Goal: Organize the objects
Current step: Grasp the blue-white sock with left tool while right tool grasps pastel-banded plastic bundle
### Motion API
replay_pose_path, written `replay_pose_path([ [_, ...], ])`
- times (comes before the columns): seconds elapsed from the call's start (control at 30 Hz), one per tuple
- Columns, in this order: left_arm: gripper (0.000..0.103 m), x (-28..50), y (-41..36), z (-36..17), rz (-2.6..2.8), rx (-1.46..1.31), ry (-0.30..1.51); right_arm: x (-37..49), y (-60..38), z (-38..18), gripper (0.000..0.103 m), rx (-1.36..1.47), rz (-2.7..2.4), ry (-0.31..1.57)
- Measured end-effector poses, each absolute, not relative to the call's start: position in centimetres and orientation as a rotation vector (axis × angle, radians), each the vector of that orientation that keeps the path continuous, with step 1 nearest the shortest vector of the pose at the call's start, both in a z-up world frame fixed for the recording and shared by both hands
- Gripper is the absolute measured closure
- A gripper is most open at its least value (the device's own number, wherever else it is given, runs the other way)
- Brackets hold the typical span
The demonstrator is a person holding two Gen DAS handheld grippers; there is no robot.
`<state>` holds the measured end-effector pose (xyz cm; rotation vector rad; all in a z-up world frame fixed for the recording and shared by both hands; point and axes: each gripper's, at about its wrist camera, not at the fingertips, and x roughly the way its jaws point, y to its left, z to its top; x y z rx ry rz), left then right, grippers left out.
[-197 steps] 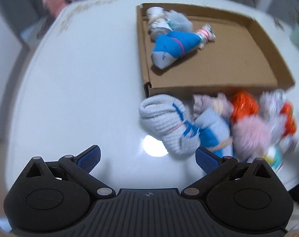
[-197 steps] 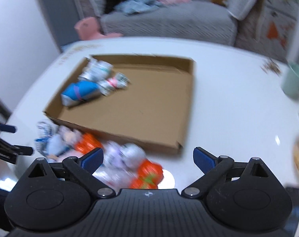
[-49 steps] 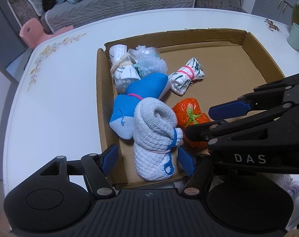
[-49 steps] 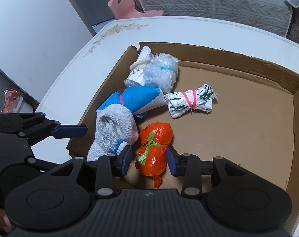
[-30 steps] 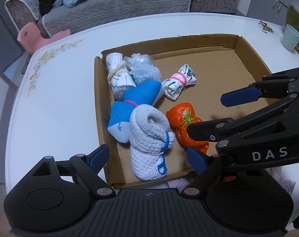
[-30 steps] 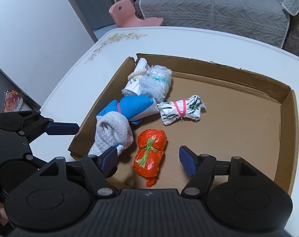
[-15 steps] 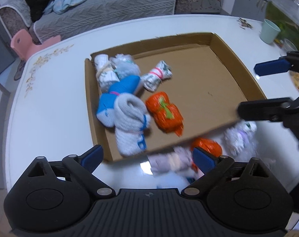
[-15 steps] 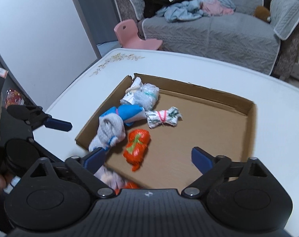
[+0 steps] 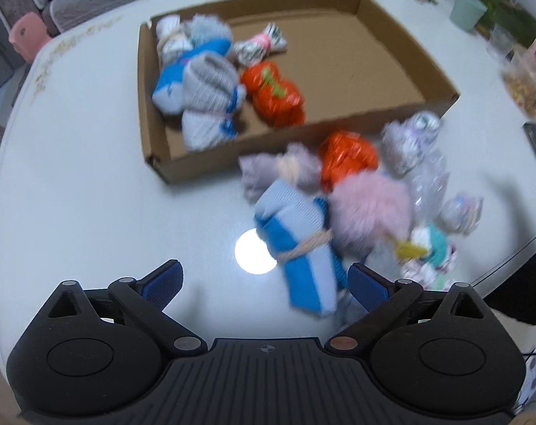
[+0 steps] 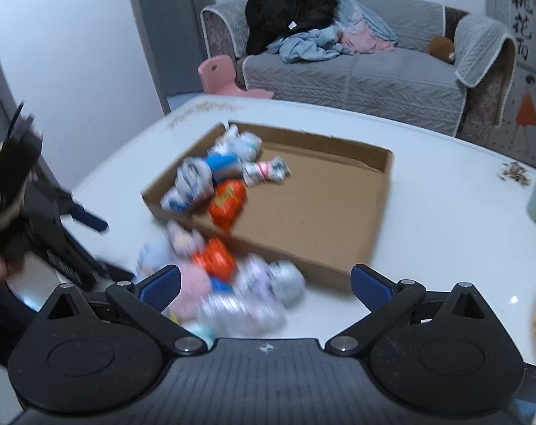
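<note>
Left gripper [image 9: 264, 281] and right gripper [image 10: 264, 281]: fingers just spread wide, nothing held. Cardboard tray [image 9: 391, 67] on white tabletop [image 9: 73, 184], six bundles in far left corner. Loose bundle pile [image 9: 338, 191] just near tray's near edge.

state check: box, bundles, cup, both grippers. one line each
Box: open-topped, flat on the table, right part bare.
Grey sock roll: in box, left end.
Orange bundle: in box, beside the sock roll.
Blue sock roll: on table, outside box.
Pink fluffy bundle: on table, in the loose pile.
Cup: upright.
Left gripper: open, empty.
Right gripper: open, empty.
</note>
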<state>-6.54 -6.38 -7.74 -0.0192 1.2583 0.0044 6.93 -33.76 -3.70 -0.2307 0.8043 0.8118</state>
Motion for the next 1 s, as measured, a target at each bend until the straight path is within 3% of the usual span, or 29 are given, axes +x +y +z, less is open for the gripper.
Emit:
replay_pose_path([
  [0.13,0.003,-6.5,-6.1,-8.7,0.016,-0.025,1.28,6.2,-34.2,-5.7,0.026,-0.375,0.889,0.805],
  [0.27,0.003,-6.1,-6.6,-9.1,0.012,-0.013,1.276,6.6,-33.3,-7.0,0.041,-0.42,0.951,0.853],
  [0.63,0.002,-5.1,-6.5,-10.9,0.019,-0.04,1.283,5.3,-31.0,-9.8,0.041,-0.561,1.034,0.895],
  [0.77,0.001,-5.3,-5.8,-10.7,0.06,-0.03,1.293,5.3,-30.4,-10.7,0.046,-0.597,1.044,0.923],
  [1.0,0.001,-5.8,-5.0,-9.9,0.095,-0.059,1.284,5.5,-30.4,-11.0,0.047,-0.604,1.038,0.94],
])
